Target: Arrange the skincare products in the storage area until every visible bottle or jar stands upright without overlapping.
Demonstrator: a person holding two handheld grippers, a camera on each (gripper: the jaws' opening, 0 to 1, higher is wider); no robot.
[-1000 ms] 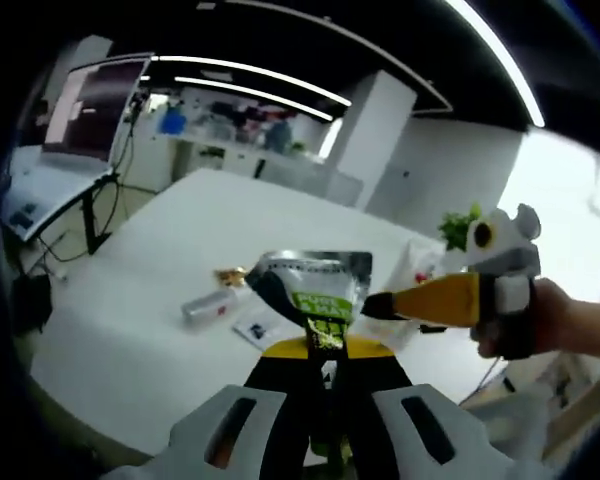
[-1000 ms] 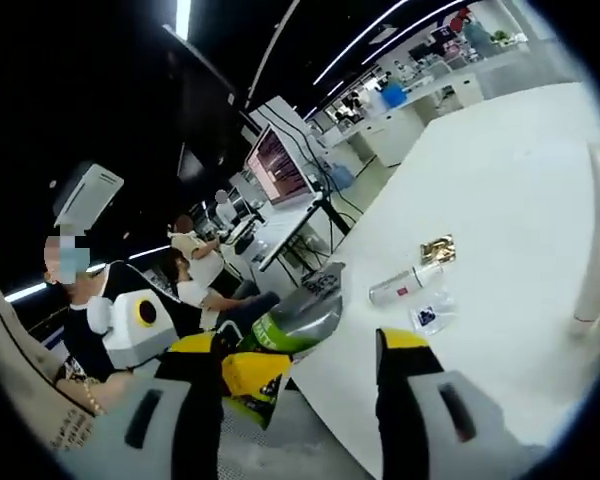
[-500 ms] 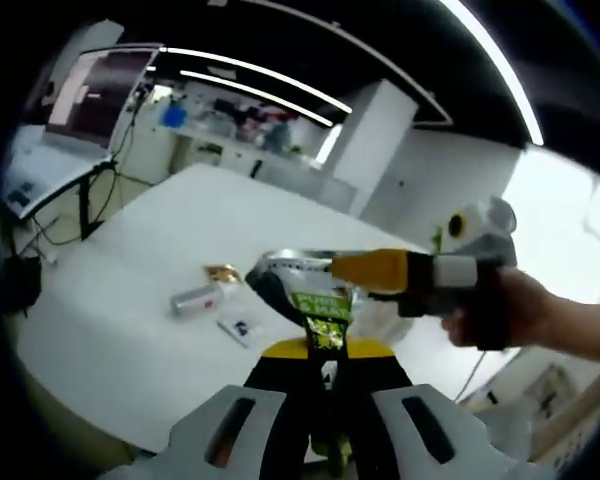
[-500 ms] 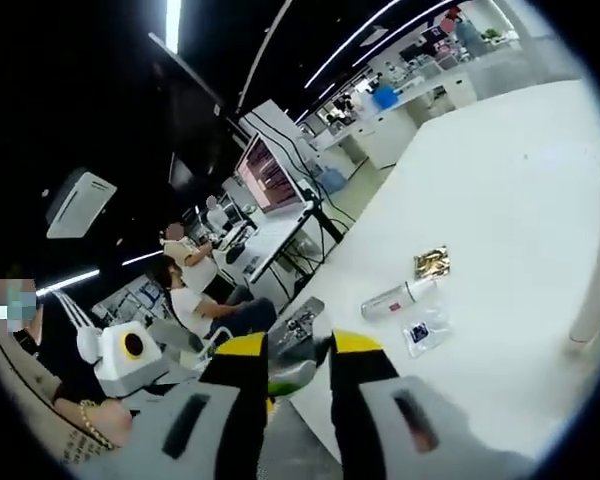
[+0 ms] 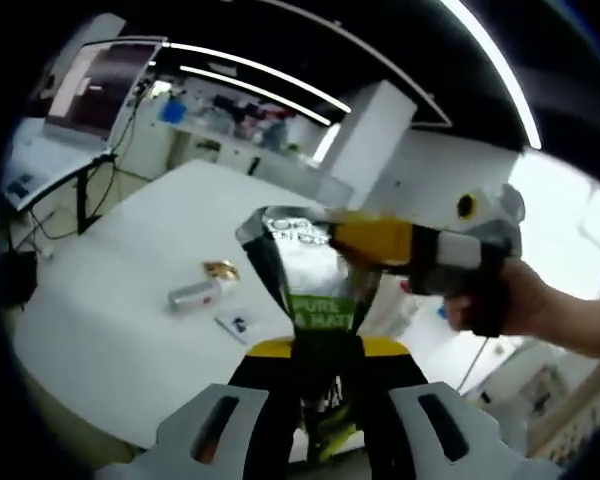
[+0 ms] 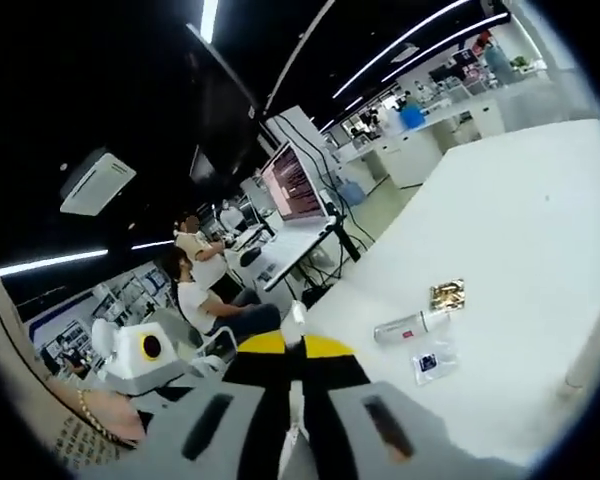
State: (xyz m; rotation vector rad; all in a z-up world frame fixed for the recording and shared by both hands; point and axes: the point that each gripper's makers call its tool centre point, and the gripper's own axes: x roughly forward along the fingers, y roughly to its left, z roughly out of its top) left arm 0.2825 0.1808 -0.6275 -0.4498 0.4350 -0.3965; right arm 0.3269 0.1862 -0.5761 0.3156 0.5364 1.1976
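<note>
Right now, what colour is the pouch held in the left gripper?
Silver foil pouch with a green label band and white lettering; clearest in the left gripper view.

In the left gripper view, my left gripper (image 5: 320,352) holds the lower end of a pouch (image 5: 310,280) above the near edge of the table (image 5: 110,320), and my right gripper (image 5: 365,240) comes in from the right to pinch the pouch's upper edge. On the table beyond and to the left lie a small bottle (image 5: 195,293) on its side, a foil packet (image 5: 220,268) just behind it and a small sachet (image 5: 235,324) just in front of it. In the right gripper view, the same bottle (image 6: 405,325), packet (image 6: 447,294) and sachet (image 6: 428,362) lie close together on the table right of my right gripper (image 6: 295,350), with seated people (image 6: 205,290) at desks behind it to the left.
</note>
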